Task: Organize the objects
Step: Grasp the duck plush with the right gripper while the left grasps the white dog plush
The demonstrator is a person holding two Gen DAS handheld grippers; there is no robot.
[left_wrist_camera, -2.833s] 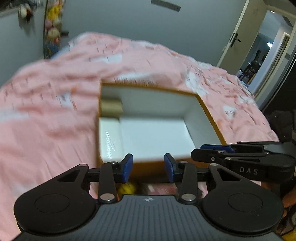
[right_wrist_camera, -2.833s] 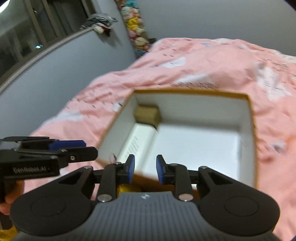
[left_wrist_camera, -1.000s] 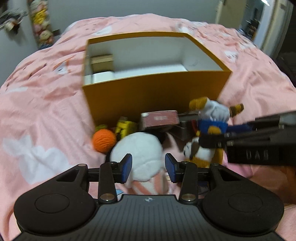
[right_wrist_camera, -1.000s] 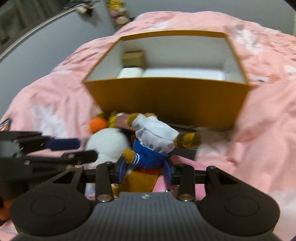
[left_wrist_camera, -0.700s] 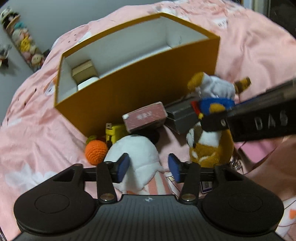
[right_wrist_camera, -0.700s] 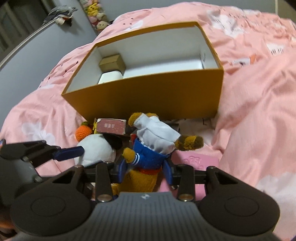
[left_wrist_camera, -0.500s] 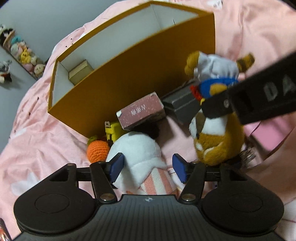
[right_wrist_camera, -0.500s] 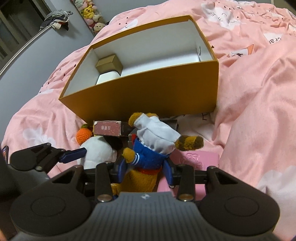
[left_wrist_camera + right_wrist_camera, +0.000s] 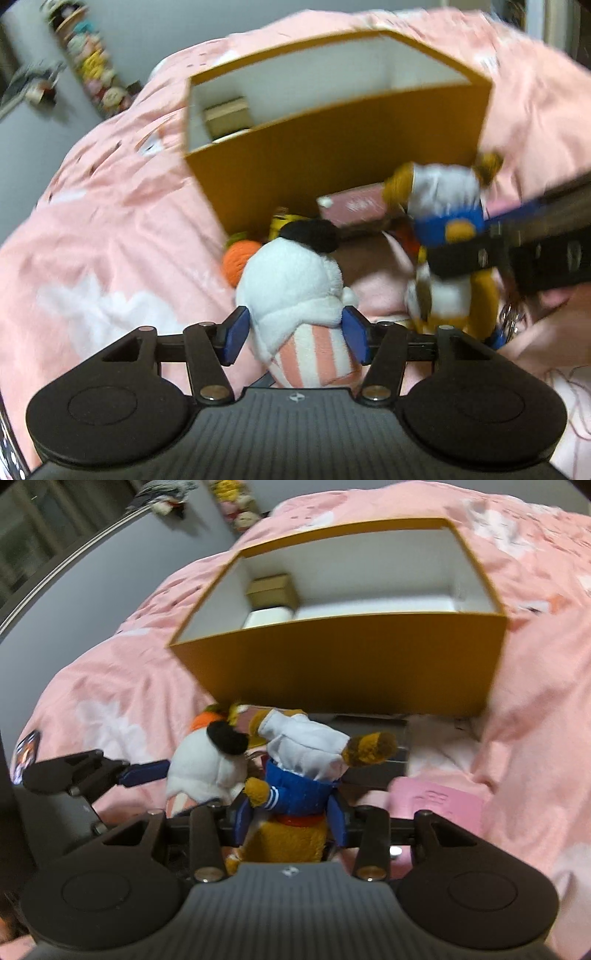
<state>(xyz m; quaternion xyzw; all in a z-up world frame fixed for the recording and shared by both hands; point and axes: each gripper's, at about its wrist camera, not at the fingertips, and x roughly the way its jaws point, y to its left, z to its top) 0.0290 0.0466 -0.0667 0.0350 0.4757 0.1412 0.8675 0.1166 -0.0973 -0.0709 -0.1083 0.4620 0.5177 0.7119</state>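
Note:
A white plush toy (image 9: 295, 280) with a black ear and pink-striped body sits between the blue pads of my left gripper (image 9: 295, 334). The jaws are closing and both pads touch its sides. My right gripper (image 9: 290, 823) is shut on a brown plush toy (image 9: 295, 786) in a blue jacket and white hat, held upright just right of the white plush (image 9: 201, 766). The same brown toy (image 9: 448, 221) shows at the right of the left wrist view. Behind both stands an open orange box (image 9: 351, 672) with a white inside.
Inside the box at its left end lie a small tan box (image 9: 271, 589) and a white box (image 9: 267, 618). Against its front wall lie an orange crochet ball (image 9: 238, 260), a yellow toy (image 9: 279, 223), a pink carton (image 9: 354, 206) and a grey tin (image 9: 369, 768). A pink bedspread (image 9: 535, 701) lies all around.
Both grippers came down from over the box to the pile in front of it. My left jaws widened and dropped around the white plush. The right stays shut on the brown plush.

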